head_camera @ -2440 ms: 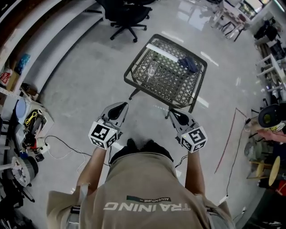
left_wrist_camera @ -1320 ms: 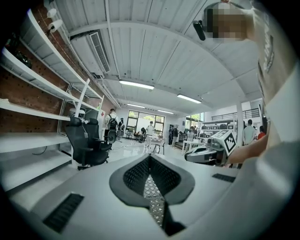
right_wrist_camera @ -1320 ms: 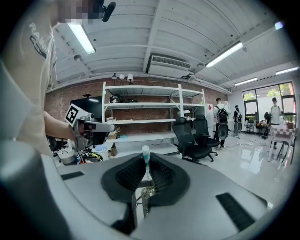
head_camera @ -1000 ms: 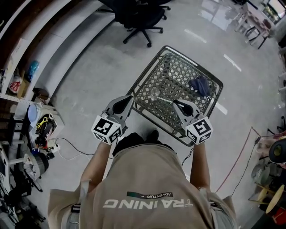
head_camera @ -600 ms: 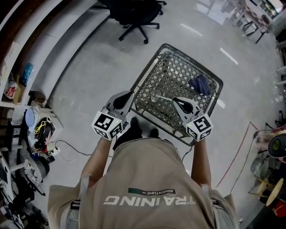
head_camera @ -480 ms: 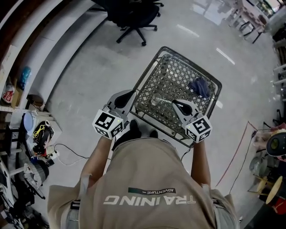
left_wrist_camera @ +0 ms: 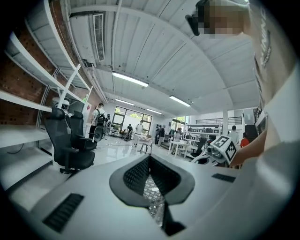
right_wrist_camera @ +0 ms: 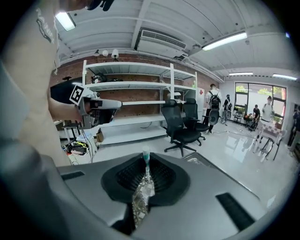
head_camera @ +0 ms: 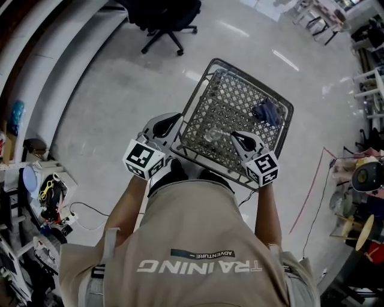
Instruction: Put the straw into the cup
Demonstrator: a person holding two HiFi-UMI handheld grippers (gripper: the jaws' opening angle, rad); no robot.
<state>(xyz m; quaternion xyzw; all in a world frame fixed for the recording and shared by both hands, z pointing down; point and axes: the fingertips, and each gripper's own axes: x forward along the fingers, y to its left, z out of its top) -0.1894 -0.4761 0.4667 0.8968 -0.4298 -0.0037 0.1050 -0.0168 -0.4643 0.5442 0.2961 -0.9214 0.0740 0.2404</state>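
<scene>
A clear cup (head_camera: 210,135) stands near the front of a metal mesh table (head_camera: 235,99). My right gripper (head_camera: 242,141) hovers over the table's near edge just right of the cup and is shut on a thin white straw (right_wrist_camera: 146,165) with a teal tip. In the head view the straw (head_camera: 225,134) points left toward the cup. My left gripper (head_camera: 165,126) hangs at the table's left front corner, its jaws together with nothing between them (left_wrist_camera: 150,159). The cup itself does not show clearly in either gripper view.
A crumpled blue cloth (head_camera: 266,112) lies at the table's far right. A black office chair (head_camera: 162,18) stands beyond the table. Cluttered shelving (head_camera: 36,192) lines the left wall, and a red cable (head_camera: 309,192) runs over the floor at right. People stand far off.
The person has stepped up to the table. Both grippers have moved forward over its near edge, the right one dipping slightly toward the cup with the straw still held.
</scene>
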